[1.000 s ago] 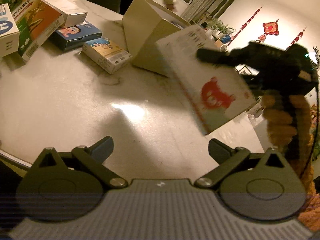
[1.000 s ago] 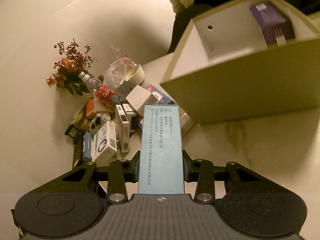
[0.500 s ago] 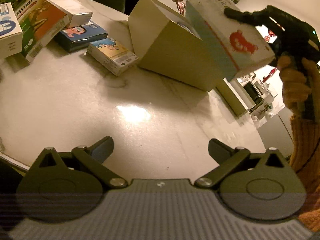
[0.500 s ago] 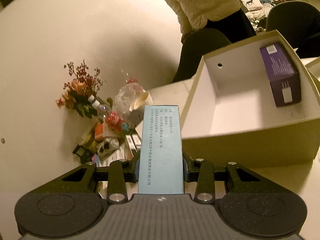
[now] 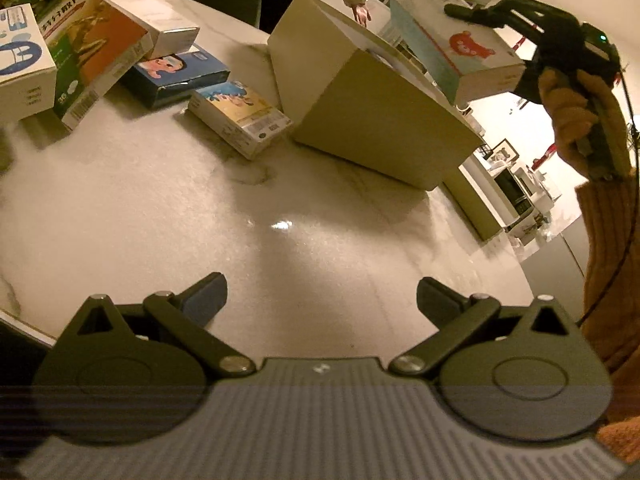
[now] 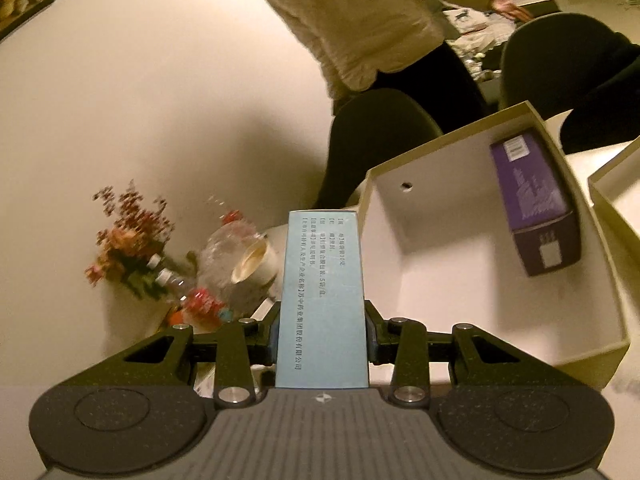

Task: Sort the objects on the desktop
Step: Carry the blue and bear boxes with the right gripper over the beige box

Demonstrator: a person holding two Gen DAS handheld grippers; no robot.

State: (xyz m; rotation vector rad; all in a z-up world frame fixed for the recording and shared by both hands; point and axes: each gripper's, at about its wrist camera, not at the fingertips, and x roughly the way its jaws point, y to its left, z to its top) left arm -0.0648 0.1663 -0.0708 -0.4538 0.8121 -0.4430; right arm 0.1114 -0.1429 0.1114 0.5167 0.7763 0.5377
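My right gripper [image 6: 322, 338] is shut on a light-blue box with a red bear print [image 6: 322, 300]. In the left wrist view the same bear box [image 5: 456, 54] hangs above the open beige carton [image 5: 380, 120], held by the right gripper [image 5: 500, 14]. The carton's white inside [image 6: 480, 264] holds a purple box [image 6: 534, 204] against its right wall. My left gripper [image 5: 320, 296] is open, low over the bare marble table [image 5: 160, 208], with nothing between its fingers.
Several boxes lie at the table's far left: a cartoon box [image 5: 240, 118], a dark blue box [image 5: 176, 74], an orange-green box [image 5: 92, 48]. Flowers [image 6: 128, 240], bottles and a cup [image 6: 254, 266] clutter the far side. A person [image 6: 360, 40] stands behind dark chairs [image 6: 376, 148].
The right gripper has lifted the bear box up and over the carton's rim, so the carton's inside now shows from above. The left gripper has stayed open in place.
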